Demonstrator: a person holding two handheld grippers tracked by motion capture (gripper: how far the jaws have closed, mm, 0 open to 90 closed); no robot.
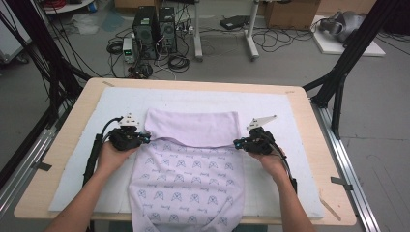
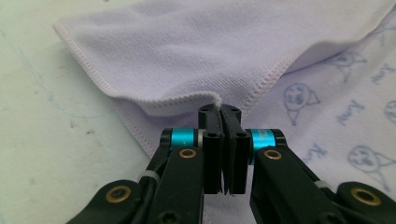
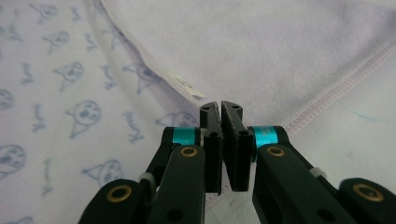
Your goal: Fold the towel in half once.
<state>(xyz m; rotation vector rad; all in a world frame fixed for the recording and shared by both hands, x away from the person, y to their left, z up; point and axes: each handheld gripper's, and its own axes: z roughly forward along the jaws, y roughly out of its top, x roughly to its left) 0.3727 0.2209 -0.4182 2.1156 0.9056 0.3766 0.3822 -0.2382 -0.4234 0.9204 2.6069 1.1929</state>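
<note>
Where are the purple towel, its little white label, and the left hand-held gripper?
purple towel (image 1: 186,169), high view, on its printed middle.
white label (image 3: 189,87), right gripper view, on the tag at the folded flap's hem.
left hand-held gripper (image 2: 219,110), left gripper view, between its jaw tips.

One towel (image 1: 188,164), two grippers: left gripper (image 1: 145,139), right gripper (image 1: 238,143)

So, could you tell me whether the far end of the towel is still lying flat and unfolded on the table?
No, the towel's far end is folded back toward the person, its plain lilac underside lying over the printed side.
</note>
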